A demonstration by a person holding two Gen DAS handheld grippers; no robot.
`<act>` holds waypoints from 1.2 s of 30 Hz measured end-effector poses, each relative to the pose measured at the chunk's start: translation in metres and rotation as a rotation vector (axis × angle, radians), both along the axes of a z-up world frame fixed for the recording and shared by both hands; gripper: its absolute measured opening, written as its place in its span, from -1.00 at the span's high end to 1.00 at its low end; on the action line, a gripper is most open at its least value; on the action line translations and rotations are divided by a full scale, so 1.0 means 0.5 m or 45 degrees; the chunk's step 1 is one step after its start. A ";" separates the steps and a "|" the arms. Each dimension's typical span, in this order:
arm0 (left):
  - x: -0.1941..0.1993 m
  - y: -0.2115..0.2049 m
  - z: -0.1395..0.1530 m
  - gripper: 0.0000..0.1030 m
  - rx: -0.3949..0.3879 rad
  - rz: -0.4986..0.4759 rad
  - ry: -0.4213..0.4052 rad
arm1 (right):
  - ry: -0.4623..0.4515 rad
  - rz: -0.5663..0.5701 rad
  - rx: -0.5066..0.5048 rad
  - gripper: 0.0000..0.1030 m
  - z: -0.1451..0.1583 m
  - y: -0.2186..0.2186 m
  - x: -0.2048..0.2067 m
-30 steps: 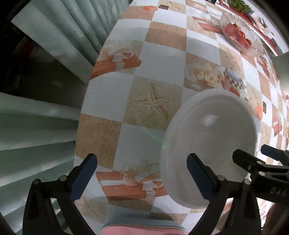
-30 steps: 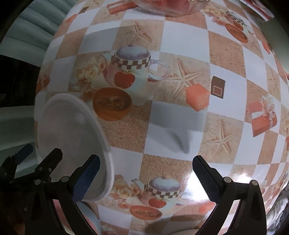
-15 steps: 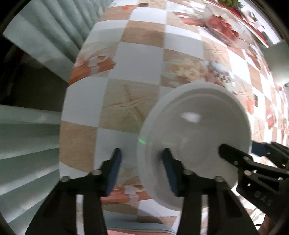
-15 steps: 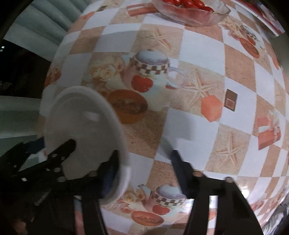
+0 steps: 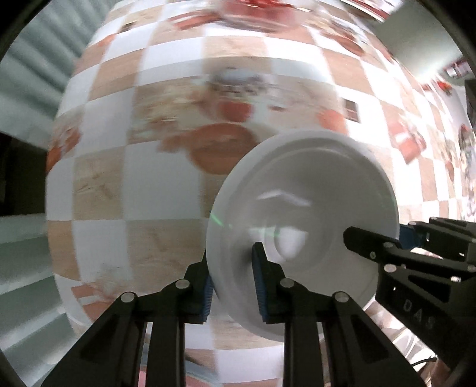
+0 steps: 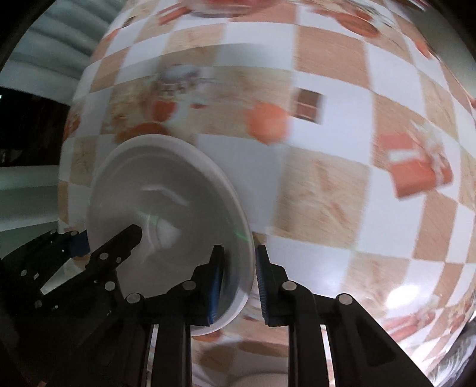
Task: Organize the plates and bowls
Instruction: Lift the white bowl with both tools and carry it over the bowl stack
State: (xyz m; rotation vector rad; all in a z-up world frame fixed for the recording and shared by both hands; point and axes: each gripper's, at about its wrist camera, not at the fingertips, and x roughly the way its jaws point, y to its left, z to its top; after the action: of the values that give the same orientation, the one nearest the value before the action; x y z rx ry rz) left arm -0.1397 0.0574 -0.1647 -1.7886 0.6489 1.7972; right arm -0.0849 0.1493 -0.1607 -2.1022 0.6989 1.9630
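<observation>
A white bowl [image 5: 312, 184] hangs tilted over the checked tablecloth [image 5: 160, 184], held by its rim from two sides. In the left wrist view my left gripper [image 5: 233, 285] has its blue pads on either side of the near rim, jaws still closing, pressing on it. My right gripper [image 5: 374, 238] bites the opposite rim from the right. In the right wrist view the bowl [image 6: 166, 184] sits left of centre; my right gripper [image 6: 238, 279] clamps its right rim, jaws also closing, and my left gripper [image 6: 108, 236] holds the far side.
A glass bowl of red fruit [image 5: 261, 18] stands blurred at the table's far end. The table's left edge [image 5: 50, 178] borders pale pleated fabric [image 5: 26, 253]. Printed cloth spreads to the right [image 6: 372, 178]. A pink item [image 5: 202, 378] lies at the near edge.
Both grippers went from wide open to clamped on the bowl's rim. The bowl has moved with them away from the table's left edge, over the teapot print.
</observation>
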 end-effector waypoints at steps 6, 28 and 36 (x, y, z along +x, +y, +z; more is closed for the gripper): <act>0.036 0.078 -0.007 0.50 -0.001 -0.067 -0.012 | -0.020 -0.098 -0.006 0.56 0.000 0.064 0.070; 0.123 0.103 0.079 0.62 0.099 -0.076 0.033 | 0.069 -0.220 -0.065 0.70 0.018 0.158 0.176; 0.179 0.109 0.155 0.62 0.124 -0.099 0.099 | 0.137 -0.219 -0.038 0.70 0.109 0.160 0.194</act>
State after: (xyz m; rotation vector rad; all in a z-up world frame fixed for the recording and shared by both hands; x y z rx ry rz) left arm -0.0504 0.1120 -0.0871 -1.6150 0.6407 1.8218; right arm 0.0121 0.2295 -0.1060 -1.8933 0.9022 1.9931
